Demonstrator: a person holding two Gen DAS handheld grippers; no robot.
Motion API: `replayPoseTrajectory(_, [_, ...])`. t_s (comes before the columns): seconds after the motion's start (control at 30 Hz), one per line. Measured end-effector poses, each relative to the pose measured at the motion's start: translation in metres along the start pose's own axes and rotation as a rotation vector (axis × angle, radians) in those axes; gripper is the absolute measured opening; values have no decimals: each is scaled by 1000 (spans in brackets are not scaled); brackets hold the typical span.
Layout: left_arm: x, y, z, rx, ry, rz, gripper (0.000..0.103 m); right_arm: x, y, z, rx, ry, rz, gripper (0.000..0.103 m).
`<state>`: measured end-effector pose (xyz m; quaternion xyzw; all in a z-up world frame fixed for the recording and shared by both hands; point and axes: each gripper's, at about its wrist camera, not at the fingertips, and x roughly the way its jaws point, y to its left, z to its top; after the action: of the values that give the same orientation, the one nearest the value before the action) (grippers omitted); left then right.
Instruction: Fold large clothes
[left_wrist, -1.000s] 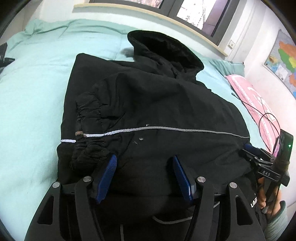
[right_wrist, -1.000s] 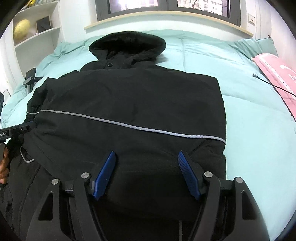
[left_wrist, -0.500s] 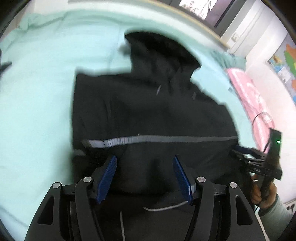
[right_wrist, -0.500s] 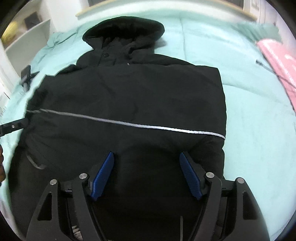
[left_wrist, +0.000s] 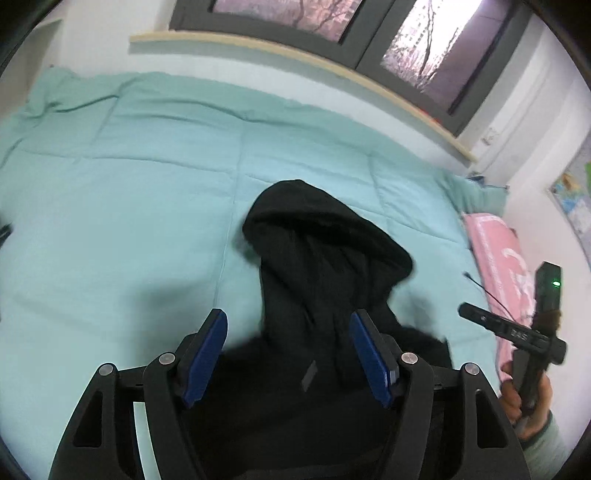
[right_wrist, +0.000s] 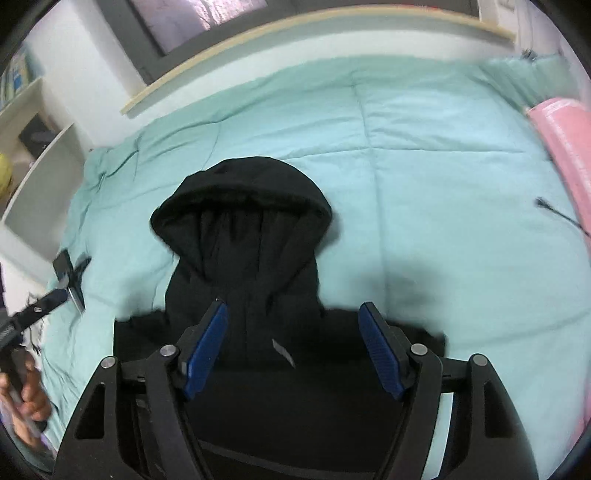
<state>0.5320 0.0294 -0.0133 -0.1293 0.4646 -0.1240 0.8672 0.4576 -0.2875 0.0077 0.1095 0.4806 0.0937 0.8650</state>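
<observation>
A black hooded jacket (left_wrist: 317, 266) lies on the mint green bedspread (left_wrist: 129, 184), hood pointing toward the window. It also shows in the right wrist view (right_wrist: 243, 236). My left gripper (left_wrist: 288, 354) is open, its blue pads either side of the jacket's collar area, above the fabric. My right gripper (right_wrist: 293, 349) is open too, over the same upper part of the jacket, just below the hood. The jacket's lower part is hidden under both grippers. The right gripper shows at the right edge of the left wrist view (left_wrist: 517, 332).
A pink pillow (left_wrist: 506, 258) lies on the bed's right side with a thin black cable (right_wrist: 561, 218) beside it. A white shelf (right_wrist: 40, 184) stands left of the bed. A window sill (left_wrist: 295, 59) runs behind. A small black object (right_wrist: 68, 266) lies at the bed's left edge.
Both grippers have moved forward over the jacket toward the hood. The reflective stripe and lower body have dropped out of view. Both stay open.
</observation>
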Motion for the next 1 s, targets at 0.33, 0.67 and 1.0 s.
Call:
replayPoseTrajectory(0.33, [157,28,49,-50,106,115,70,134,-21,57,39,117,-27,62])
replayPoseTrajectory(0.67, [146,105,33,-288,127,-55,30,102,-37,54,-7,-3,-24,7])
replayPoseTrajectory(1.0, [158,101,14,-111,205,29,45,168,-62,32,26,181,28,28])
